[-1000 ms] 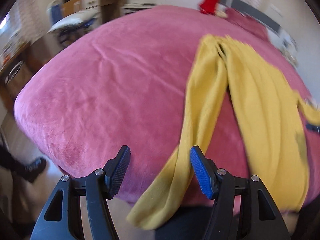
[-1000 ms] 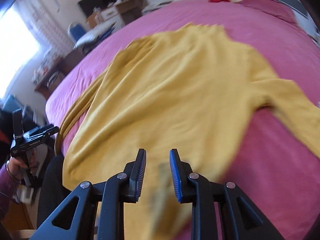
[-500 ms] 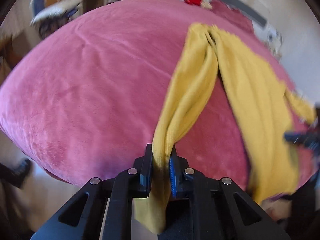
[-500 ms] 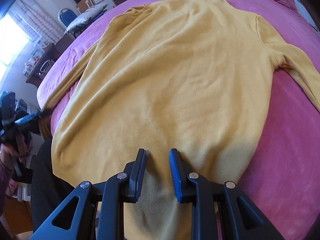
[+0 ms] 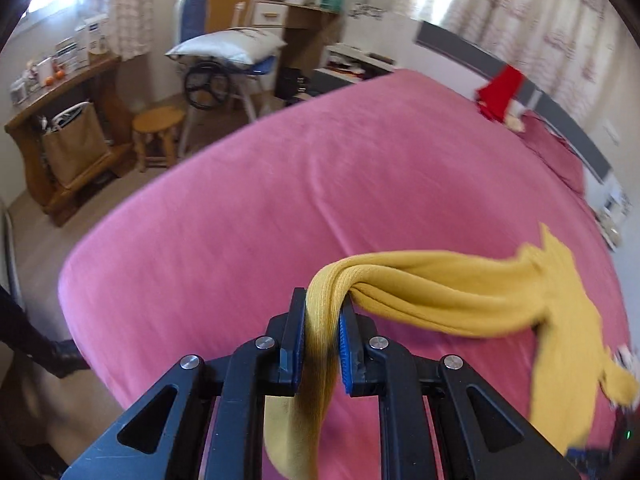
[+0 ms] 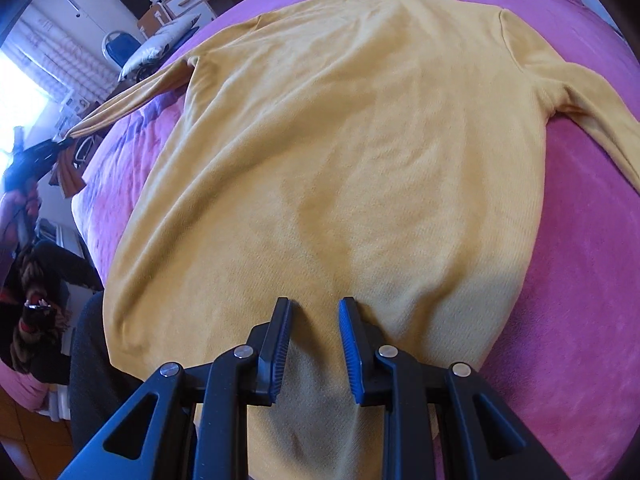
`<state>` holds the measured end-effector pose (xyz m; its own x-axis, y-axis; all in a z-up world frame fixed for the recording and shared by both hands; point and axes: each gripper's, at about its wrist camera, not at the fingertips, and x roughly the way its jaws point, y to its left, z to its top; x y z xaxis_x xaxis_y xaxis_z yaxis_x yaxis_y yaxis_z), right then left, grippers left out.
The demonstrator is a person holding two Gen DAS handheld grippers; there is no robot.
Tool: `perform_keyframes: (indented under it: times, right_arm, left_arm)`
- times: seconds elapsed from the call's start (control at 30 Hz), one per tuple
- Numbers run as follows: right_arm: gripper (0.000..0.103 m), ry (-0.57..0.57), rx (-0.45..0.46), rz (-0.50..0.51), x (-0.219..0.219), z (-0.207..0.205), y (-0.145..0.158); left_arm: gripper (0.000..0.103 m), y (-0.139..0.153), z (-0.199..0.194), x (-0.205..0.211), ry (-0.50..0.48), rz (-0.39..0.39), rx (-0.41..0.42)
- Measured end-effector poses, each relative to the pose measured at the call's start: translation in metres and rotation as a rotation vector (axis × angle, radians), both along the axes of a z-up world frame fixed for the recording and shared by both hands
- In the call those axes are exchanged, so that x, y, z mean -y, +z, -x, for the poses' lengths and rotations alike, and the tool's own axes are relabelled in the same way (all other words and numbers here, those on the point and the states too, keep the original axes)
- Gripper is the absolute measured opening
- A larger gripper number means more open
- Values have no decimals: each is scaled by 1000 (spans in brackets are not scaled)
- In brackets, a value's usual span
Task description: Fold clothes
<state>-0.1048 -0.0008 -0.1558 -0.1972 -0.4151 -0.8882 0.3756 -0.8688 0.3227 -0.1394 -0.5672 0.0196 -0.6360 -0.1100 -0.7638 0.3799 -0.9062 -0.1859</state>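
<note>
Gripping sleeve [image 5: 420, 292], left tongs [image 5: 322, 344] hide its cuff; right tongs [image 6: 312, 344] parted.

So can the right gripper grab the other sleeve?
Probably yes. The right gripper is open over the sweater's hem, and the right sleeve lies flat on the bed with nothing on it. The left gripper holds only the left sleeve.

Both wrist cameras look low and close across the pink bed [image 5: 248, 216], sharing the yellow sweater [image 6: 360, 140].
</note>
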Motion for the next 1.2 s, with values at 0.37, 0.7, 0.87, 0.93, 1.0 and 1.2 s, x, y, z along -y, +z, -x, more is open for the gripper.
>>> perform_keyframes:
  times: [0.37, 0.7, 0.87, 0.93, 1.0, 1.2]
  right_arm:
    - [25, 18, 7, 25, -2, -2, -3]
    - [27, -6, 3, 106, -16, -6, 1]
    - [27, -138, -19, 159, -55, -16, 22]
    - [27, -173, -2, 176, -68, -25, 22]
    - [27, -183, 29, 204, -76, -34, 18]
    - [27, -214, 124, 287, -101, -60, 4]
  left_arm:
    - [44, -63, 74, 37, 7, 361, 411]
    - [45, -44, -26, 38, 136, 13, 204]
    - [56, -48, -54, -114, -231, -167, 106]
    - [56, -65, -60, -173, -374, -170, 154]
    - [56, -88, -67, -237, -524, -160, 225]
    - [79, -102, -84, -308, -595, 17, 239]
